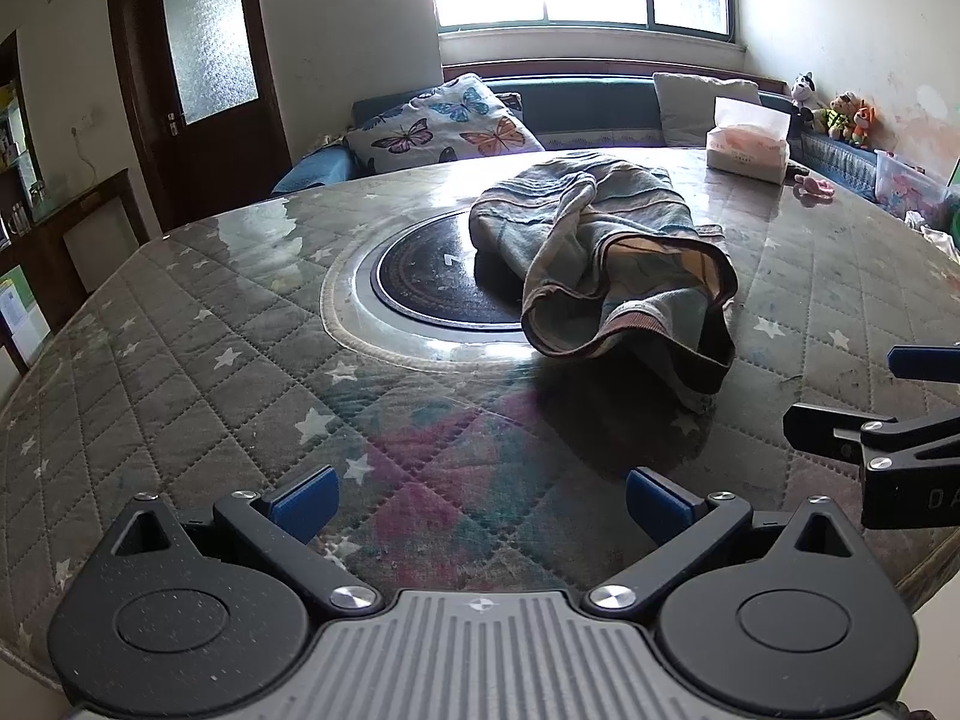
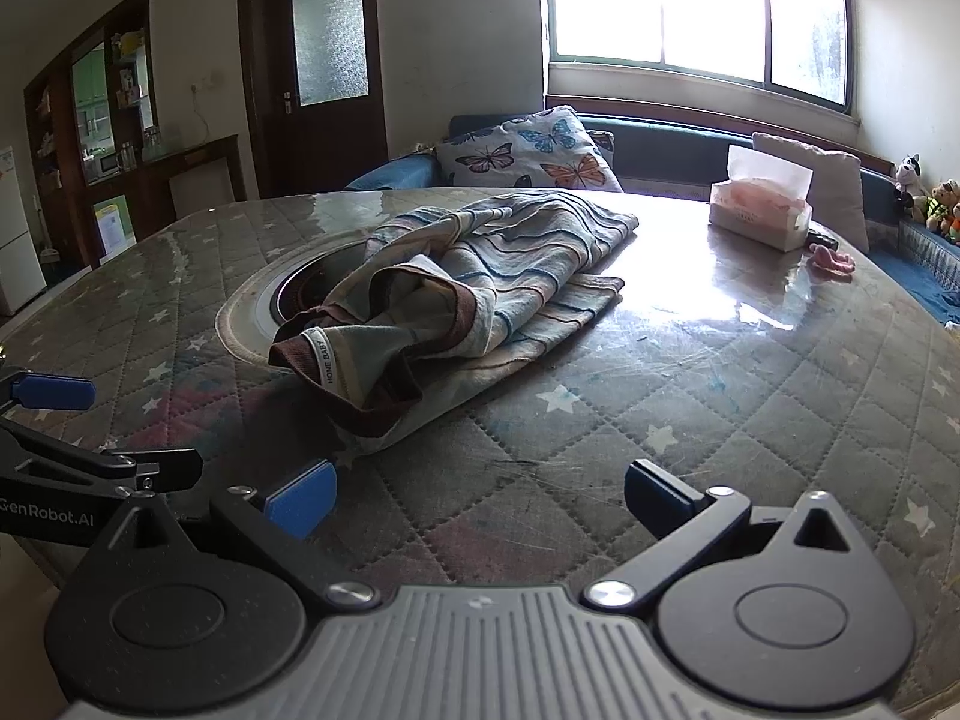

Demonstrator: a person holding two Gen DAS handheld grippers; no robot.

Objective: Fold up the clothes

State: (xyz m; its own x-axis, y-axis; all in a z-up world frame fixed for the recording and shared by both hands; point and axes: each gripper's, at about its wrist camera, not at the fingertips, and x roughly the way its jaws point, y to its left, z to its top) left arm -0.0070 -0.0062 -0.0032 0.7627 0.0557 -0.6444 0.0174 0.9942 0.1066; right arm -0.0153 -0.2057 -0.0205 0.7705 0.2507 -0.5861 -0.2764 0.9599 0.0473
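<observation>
A crumpled striped garment (image 1: 606,264) in pale blue, beige and brown lies on the round table, partly over the black inset disc (image 1: 420,282). Its brown-edged opening faces the grippers (image 2: 384,360). My left gripper (image 1: 480,501) hovers open above the near table edge, short of the garment, nothing between its blue pads. My right gripper (image 2: 477,501) is open too, just in front of the garment's near hem. Each gripper shows at the side of the other's view: right gripper (image 1: 852,396), left gripper (image 2: 120,426).
The table (image 1: 198,360) wears a quilted star-pattern cover under clear plastic. A tissue box (image 2: 759,210) and a small pink item (image 2: 831,261) sit at the far right. Beyond are a bench with a butterfly cushion (image 1: 447,120), plush toys (image 1: 840,114), a door and a window.
</observation>
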